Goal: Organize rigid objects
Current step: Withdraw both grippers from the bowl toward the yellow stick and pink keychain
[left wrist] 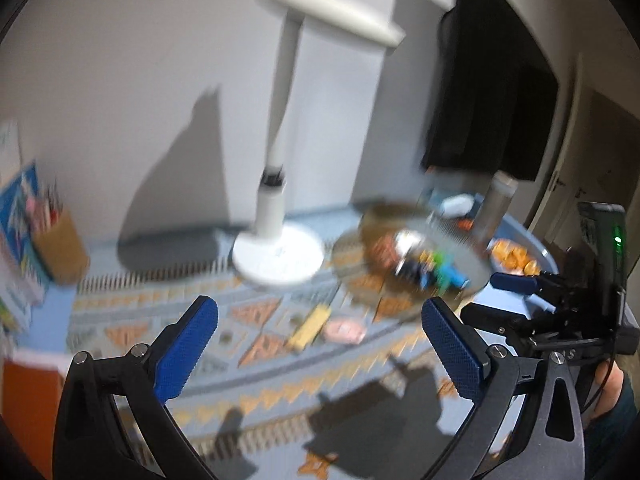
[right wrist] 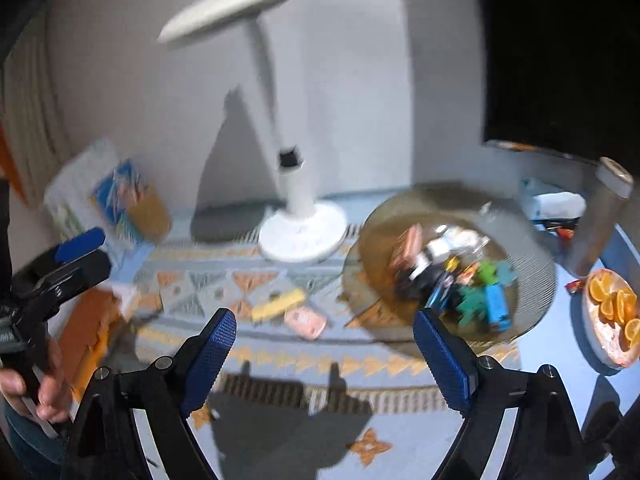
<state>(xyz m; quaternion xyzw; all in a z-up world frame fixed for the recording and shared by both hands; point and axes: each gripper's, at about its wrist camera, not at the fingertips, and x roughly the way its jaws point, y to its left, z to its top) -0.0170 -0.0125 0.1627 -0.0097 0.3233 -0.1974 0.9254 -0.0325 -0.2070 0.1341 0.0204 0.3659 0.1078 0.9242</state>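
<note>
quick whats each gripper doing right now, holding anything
Left gripper: open, blue pads wide apart, nothing between them.
Right gripper: open, blue pads wide apart, nothing held.

Each gripper, left point(left wrist: 320, 344) and right point(right wrist: 324, 352), has black angular arms with silver screws. Fingers point(right wrist: 210, 356) carry blue textured pads. A green indicator light point(left wrist: 618, 239) shows on the right unit's black housing.

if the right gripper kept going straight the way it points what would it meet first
Probably the pink case lying on the patterned cloth, beside the yellow block. The right gripper is open and empty; blur makes depth uncertain.
</note>
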